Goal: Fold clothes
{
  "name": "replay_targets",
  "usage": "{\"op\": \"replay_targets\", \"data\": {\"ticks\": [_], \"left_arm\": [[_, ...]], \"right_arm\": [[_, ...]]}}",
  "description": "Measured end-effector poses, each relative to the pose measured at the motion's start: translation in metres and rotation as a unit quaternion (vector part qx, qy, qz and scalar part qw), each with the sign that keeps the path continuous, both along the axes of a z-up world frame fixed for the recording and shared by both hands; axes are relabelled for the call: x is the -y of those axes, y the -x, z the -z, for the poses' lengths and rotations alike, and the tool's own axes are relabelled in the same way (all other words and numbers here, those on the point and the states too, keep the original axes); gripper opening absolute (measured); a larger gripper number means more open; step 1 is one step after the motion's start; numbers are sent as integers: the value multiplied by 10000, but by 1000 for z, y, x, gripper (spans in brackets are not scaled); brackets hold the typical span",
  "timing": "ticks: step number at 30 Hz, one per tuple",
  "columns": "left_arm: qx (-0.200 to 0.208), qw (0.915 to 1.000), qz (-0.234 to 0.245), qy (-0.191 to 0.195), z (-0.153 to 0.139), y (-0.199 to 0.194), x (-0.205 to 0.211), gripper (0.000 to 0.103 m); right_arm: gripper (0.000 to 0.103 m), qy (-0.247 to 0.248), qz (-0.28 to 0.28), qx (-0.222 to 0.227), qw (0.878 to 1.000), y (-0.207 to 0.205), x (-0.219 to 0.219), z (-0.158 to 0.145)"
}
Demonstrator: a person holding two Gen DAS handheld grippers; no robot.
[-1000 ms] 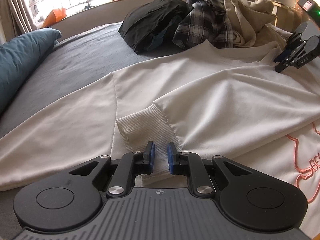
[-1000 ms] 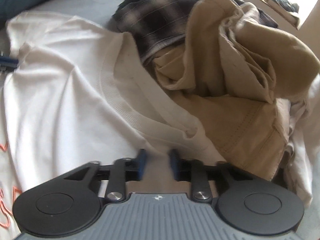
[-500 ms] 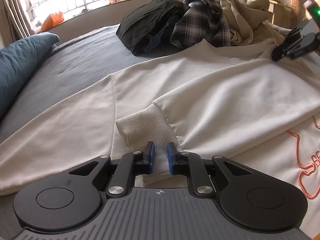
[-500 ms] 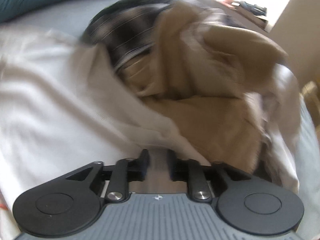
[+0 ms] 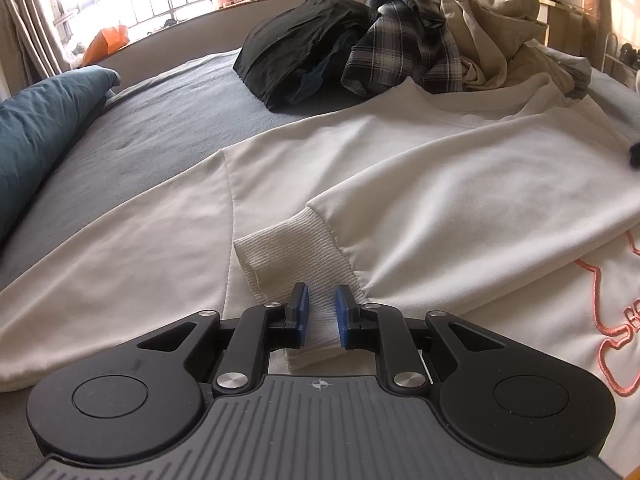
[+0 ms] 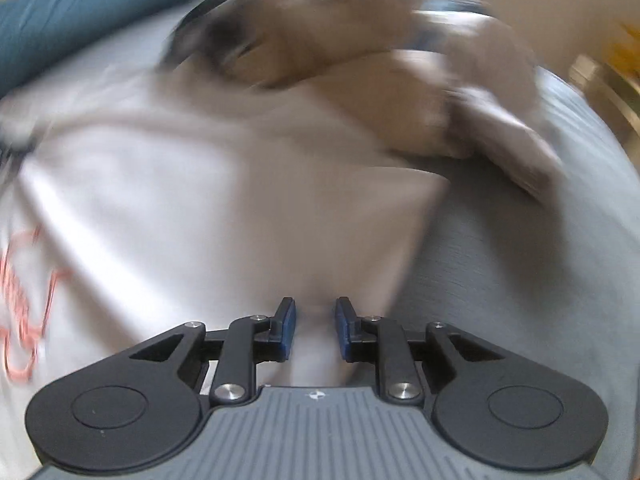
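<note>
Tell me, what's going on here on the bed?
A person with two handheld grippers is folding a white sweatshirt on a grey bed. The left gripper straddles the ribbed cuff of a sleeve folded across the body. The right gripper, jaws closing, sits at the sweatshirt's edge; its view is blurred.

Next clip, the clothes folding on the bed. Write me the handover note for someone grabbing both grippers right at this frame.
Left gripper: pads closed on the ribbed cuff of the white sweatshirt.
Right gripper: jaws closing, white fabric between them at the sweatshirt's edge; view is motion-blurred, so the grip is unconfirmed.
Layout: sweatshirt spread on the grey bed; one sleeve already folded across the body. Unfolded pile behind: black garment, plaid shirt, beige garment.
Done: first sleeve in.
Left: other sleeve, body folds, then the pile.
</note>
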State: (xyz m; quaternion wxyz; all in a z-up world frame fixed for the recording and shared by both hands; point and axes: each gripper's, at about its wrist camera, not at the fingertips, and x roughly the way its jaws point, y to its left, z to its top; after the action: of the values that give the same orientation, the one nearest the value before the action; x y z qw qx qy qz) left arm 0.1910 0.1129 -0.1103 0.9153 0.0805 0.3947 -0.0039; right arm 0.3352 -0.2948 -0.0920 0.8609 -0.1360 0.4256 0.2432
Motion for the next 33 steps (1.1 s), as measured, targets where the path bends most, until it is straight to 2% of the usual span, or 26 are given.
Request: {"op": "replay_targets", "data": {"ticks": [4,6,8,10,11,13,14,18,20,22,24,27,28,30,33], "left_arm": [[-54,10000,-63,-46,-1,0,0,16],[-73,9999,-105,-71,-2,1,0,16],[-80,9998,-140,-94,-1,1,1,16],[-71,9998,-161,-109,-1,3,0,17],[-66,9998,-162,-117,-1,3,0,17],[-59,9998,-157,-130,-1,4,-2,18],[-59,9998,-155,-133,-1,4,-2,18],[-70,9997,-191,-97,-1,3,-3,18],[-61,9997,-201,-114,0,3,-2,18],[-35,9997,-191,-157,1,4,0,18],[-21,9997,-164,-190,1,5,0,18],[-31,9998,-157,-140,1,5,-2,18],[-39,9998,-161,-103,0,4,-4,19],[-58,9998,-186,-27,0,3,-6,19],[-64,9998,-204,23,0,1,-7,19]], "right_arm": [[21,-453,114,256,9986,-6,-9,-14],[21,-577,-42,216,9981,-16,-29,-7],[21,-509,40,199,9985,-27,-44,2],[21,-310,477,236,9981,-45,-47,12],[15,-396,735,224,9963,-56,-42,16],[14,-797,1316,170,9879,-72,-30,13],[15,-829,1545,228,9842,-73,-25,9],[16,-1293,1253,58,9836,-67,-30,-6],[16,-1164,980,-178,9882,-66,-42,-1],[16,-929,1038,-354,9896,-75,-53,9],[15,-1037,1549,-229,9822,-91,-48,10],[17,-1702,2711,48,9474,-106,-19,-4],[17,-1768,2879,116,9411,-105,-11,-9],[18,-1748,2995,208,9377,-99,0,-20],[18,-1587,2591,159,9526,-77,9,-29]]}}
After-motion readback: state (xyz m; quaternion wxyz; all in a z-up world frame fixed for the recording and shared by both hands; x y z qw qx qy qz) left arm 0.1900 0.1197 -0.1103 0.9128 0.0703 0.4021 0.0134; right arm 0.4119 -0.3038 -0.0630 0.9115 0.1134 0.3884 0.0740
